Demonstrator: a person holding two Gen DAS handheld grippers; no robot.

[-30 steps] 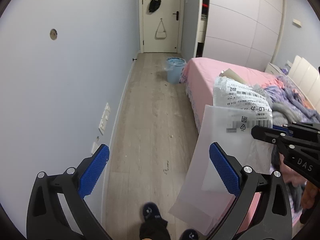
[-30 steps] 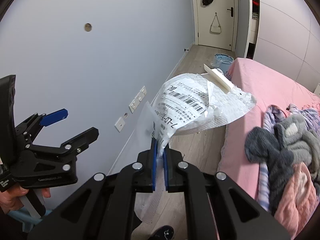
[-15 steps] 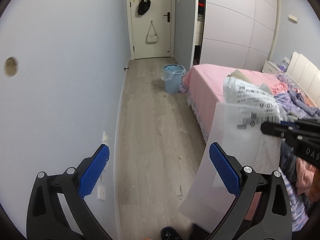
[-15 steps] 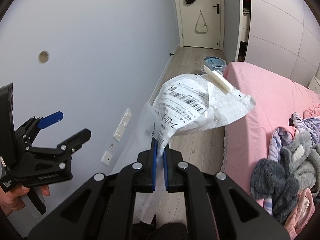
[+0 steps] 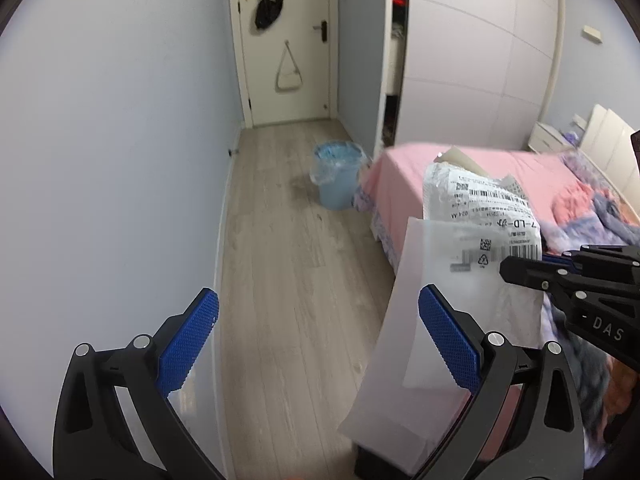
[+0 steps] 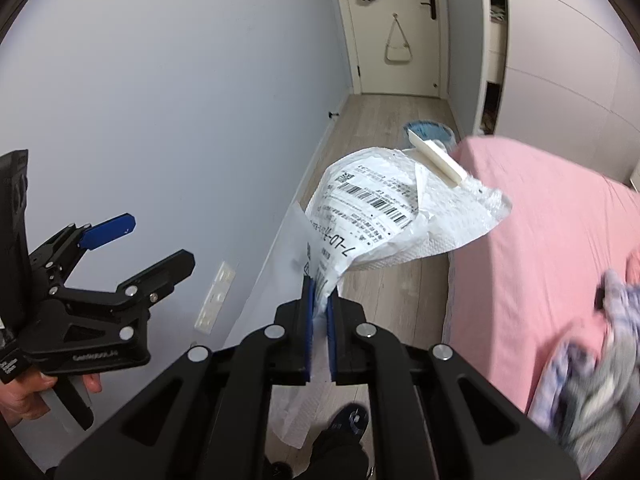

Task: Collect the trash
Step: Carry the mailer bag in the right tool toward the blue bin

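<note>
floor strip [image 5: 288,280] between wall [image 5: 112,168] and bed [image 6: 552,248], open through to bin [image 5: 337,179]. right gripper [image 6: 319,296] clenched on mailer [image 6: 384,216], held over bed edge. left gripper [image 5: 316,332] spread, empty. since earlier: view advanced, bin nearer.

- Pale blue-grey walls [image 5: 120,140] line a narrow strip of light wood-plank floor [image 5: 288,280].
- A cream door [image 5: 286,40] closes the far end, with a black bag [image 5: 268,8] and a white bag [image 5: 288,76] hanging on it.
- A wardrobe with pale panelled doors [image 5: 480,60] fills the right side.
- A bed with a pink sheet [image 6: 540,220] carries crumpled clothes [image 6: 592,380].
- White wall sockets [image 6: 216,300] sit low on the wall.
</note>
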